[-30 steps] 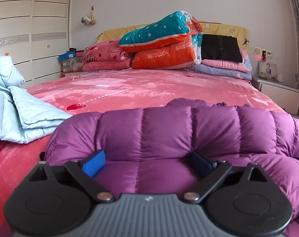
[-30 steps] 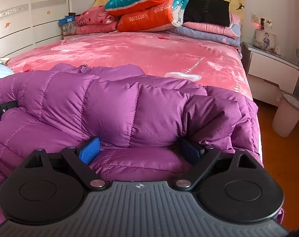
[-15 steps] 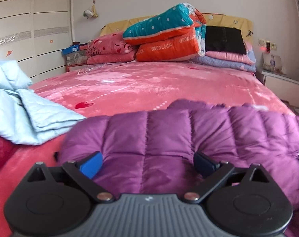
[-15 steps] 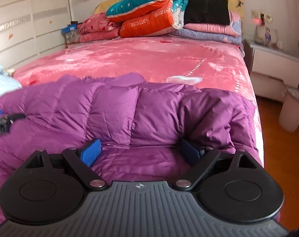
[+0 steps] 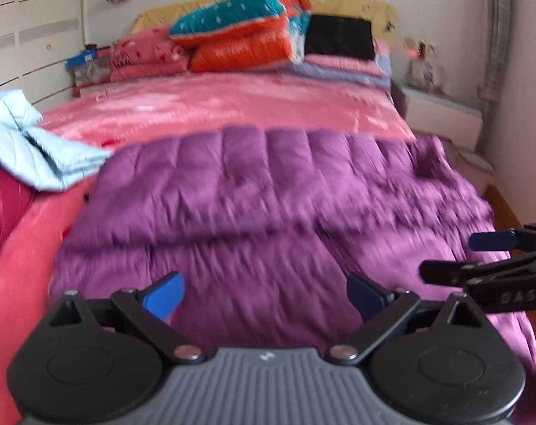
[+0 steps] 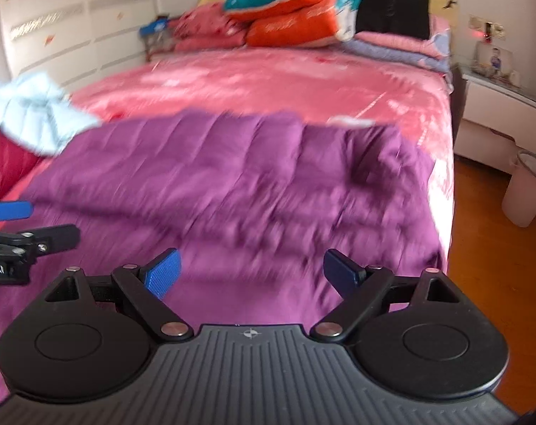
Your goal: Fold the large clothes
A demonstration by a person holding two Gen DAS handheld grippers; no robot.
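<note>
**Two hand-held grippers above a purple quilted coat on a bed**

Legible writing: the side of the right gripper point(image 5: 494, 258), seen at the right edge of the left wrist view, carries the pale letters "DAS"; the side of the left gripper point(image 6: 27, 225), seen at the left edge of the right wrist view, carries a cut-off label ending "ot.AI". Print on the orange bedding point(image 5: 239, 51) at the head of the bed is too blurred to read.

Fingers: in each wrist view the two blue-padded fingers point(image 5: 163, 299) point(image 6: 161, 276) stand spread wide apart with nothing between them. Purple fabric shows through the gap; whether the pads touch it cannot be told, as both views are motion-blurred.

Task object: the purple quilted coat point(image 5: 268, 194) point(image 6: 232, 184) lies spread across the foot end of the bed, on the pink bedspread point(image 5: 232, 102), directly ahead of both grippers. A ridge of fabric crosses its width. A pale blue garment point(image 5: 30, 148) lies on the bed to the coat's left, near a dark red item point(image 5: 2, 205). A nightstand point(image 6: 494, 117) and a pale bin point(image 6: 526, 191) stand on the floor to the right of the bed.
</note>
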